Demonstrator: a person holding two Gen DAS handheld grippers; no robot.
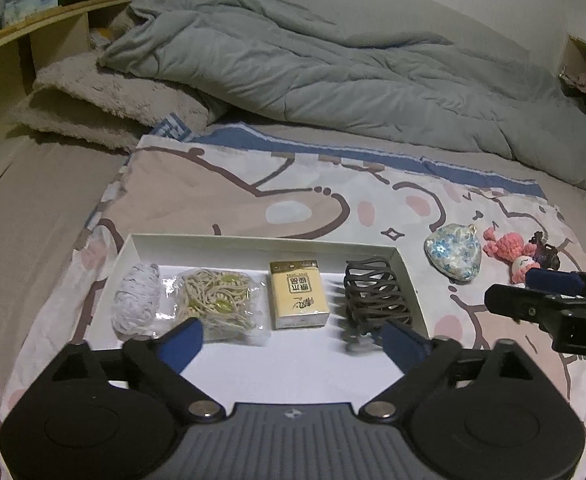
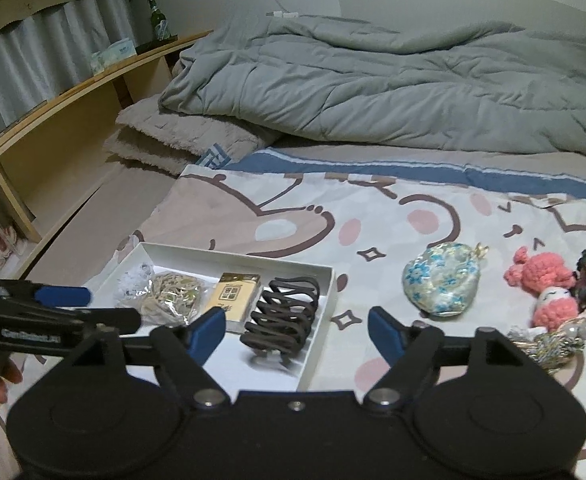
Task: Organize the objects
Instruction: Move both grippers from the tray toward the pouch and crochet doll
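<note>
Hovering left tool (image 1: 293,338) open, over white tray (image 1: 197,239) near edge

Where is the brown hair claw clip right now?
The brown hair claw clip lies at the right end of the white box, beside the yellow pack.

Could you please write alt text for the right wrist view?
The open, empty right gripper hovers over a bed, above a white tray holding a brown hair claw, a yellow box and bagged items; a floral pouch and pink crochet doll lie outside.
</note>
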